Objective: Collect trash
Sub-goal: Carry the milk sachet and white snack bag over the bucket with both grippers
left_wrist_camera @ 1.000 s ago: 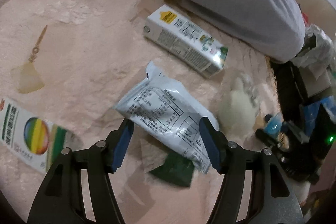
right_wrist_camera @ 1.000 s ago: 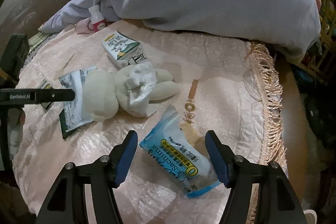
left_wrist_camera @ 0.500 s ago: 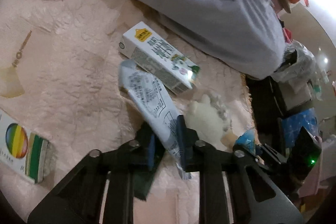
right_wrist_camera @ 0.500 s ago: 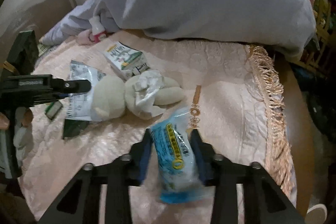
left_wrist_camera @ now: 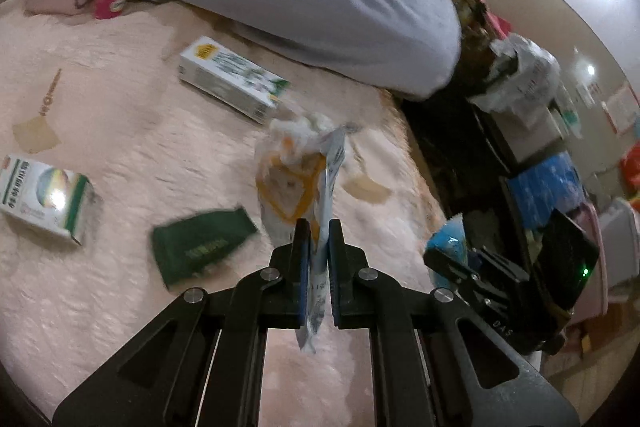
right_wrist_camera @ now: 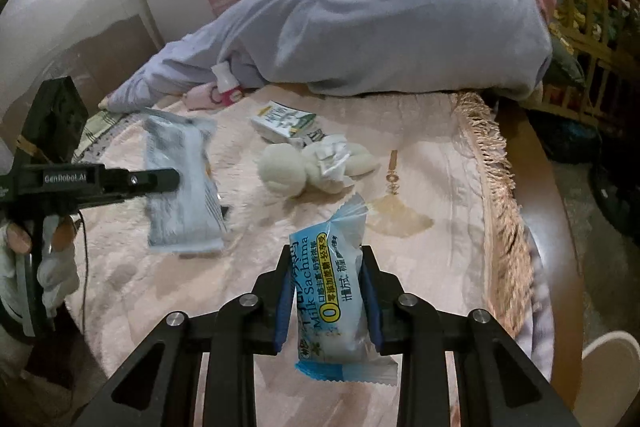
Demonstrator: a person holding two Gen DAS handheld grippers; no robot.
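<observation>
In the left wrist view my left gripper [left_wrist_camera: 318, 243] is shut on a white printed snack wrapper [left_wrist_camera: 290, 191], which hangs edge-on above the pink tablecloth [left_wrist_camera: 120, 131]. From the right wrist view the same wrapper [right_wrist_camera: 180, 195] dangles from the left gripper [right_wrist_camera: 172, 179] at the left. My right gripper [right_wrist_camera: 326, 291] is shut on a blue Milk Sachima packet [right_wrist_camera: 332, 287], held off the cloth. That packet [left_wrist_camera: 450, 239] shows at the right of the left wrist view. A milk carton [left_wrist_camera: 228, 87], a green sachet [left_wrist_camera: 200, 247] and a rainbow-printed box [left_wrist_camera: 40, 195] lie on the cloth.
A cream plush toy [right_wrist_camera: 296, 171] with crumpled paper [right_wrist_camera: 332, 155] lies mid-table beside the carton [right_wrist_camera: 280, 121]. A small pink-white bottle [right_wrist_camera: 226, 83] stands against a big lavender blanket [right_wrist_camera: 400, 19]. The fringed cloth edge [right_wrist_camera: 500, 187] runs down the right; cluttered bags and boxes [left_wrist_camera: 540, 167] stand beyond.
Both grippers closed, the left on the white wrapper and the right on the blue packet. Both then lifted their packets off the cloth, uncovering the green sachet.
</observation>
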